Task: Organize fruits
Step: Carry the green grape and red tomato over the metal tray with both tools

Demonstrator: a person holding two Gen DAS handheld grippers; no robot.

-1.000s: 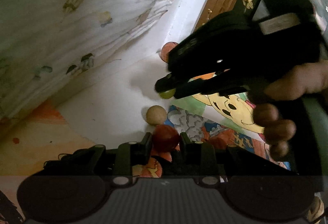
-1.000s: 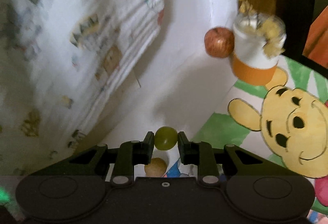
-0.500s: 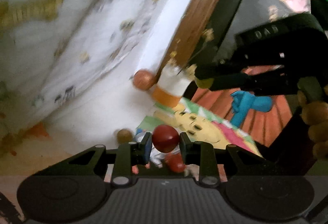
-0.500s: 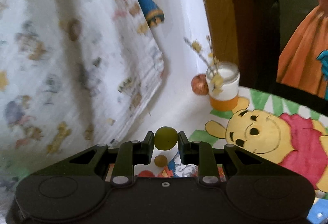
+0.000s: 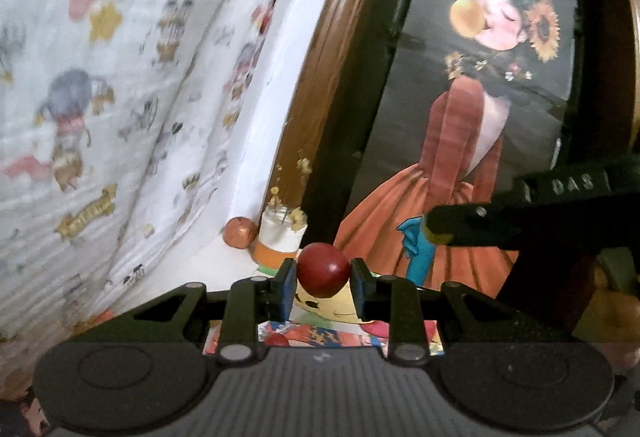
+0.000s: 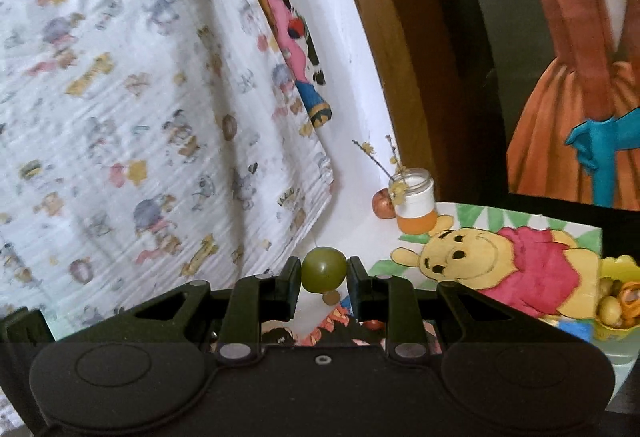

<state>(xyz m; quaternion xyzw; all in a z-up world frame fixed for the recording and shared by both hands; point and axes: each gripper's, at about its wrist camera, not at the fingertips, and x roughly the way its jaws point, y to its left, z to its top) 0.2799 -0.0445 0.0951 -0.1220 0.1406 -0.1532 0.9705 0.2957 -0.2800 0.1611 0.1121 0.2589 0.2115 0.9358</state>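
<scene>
Gripping one red fruit [image 5: 322, 268]: left gripper [image 5: 322, 279] fingers clamped. Right gripper [image 6: 323, 279] fingers clamped on one green fruit [image 6: 323, 269]. Yellow bowl [image 6: 618, 267] holds several fruits. One jar [image 6: 416, 203] holds dried sprigs.

Black claw [image 5: 323, 287] bodies, silver screws

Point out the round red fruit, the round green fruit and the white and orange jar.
Round red fruit [image 5: 322, 269], left wrist view, front centre.
Round green fruit [image 6: 323, 269], right wrist view, front centre.
White and orange jar [image 6: 416, 203], right wrist view, white side.
</scene>
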